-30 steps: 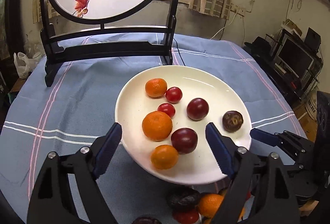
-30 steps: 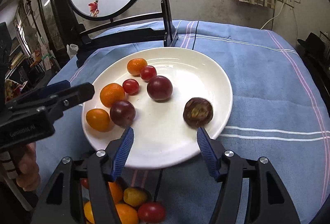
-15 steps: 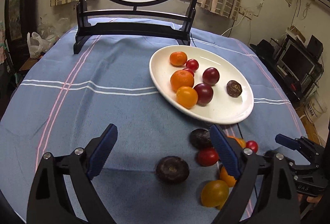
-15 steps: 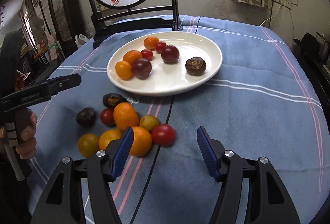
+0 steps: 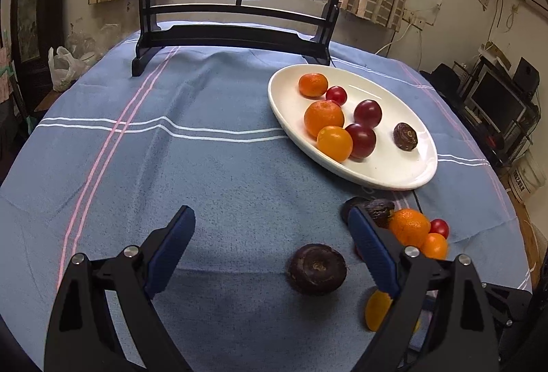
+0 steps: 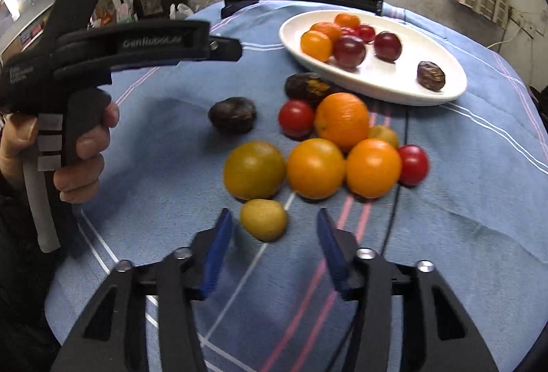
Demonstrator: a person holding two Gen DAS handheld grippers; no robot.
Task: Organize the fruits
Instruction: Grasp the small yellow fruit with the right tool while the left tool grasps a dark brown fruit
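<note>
**Loose fruit on blue-cloth counter, both grippers poised over pile**

Item 1, left: left gripper [image 5: 270, 250], held in a person's hand [image 6: 82, 146] on a pistol grip, pointing steeply down at the counter [image 5: 171, 166]. Jaws wide apart, nothing between the pads; a dark wrinkled fruit [image 5: 316, 269] lies on the cloth just inside the right jaw.

Item 2, centre: loose pile near the plate's near rim, including a yellow-green fruit [image 6: 254, 170], two orange fruits, a mandarin [image 6: 342, 120] and red tomatoes, most of them touching.

Item 3, right: right gripper [image 6: 272, 255], tilted down, jaws closing around a small yellow fruit [image 6: 263, 219]; pads not yet touching it.

Item 4, far right: white plate [image 6: 445, 91], already carrying several fruits.

Risk, as judged: the round yellow fruit sits nearer the left jaw, so an uneven close may squirt it out or roll it into the pile. The motion blur suggests haste. Neighbouring fruits could scatter towards the counter edge.
</note>
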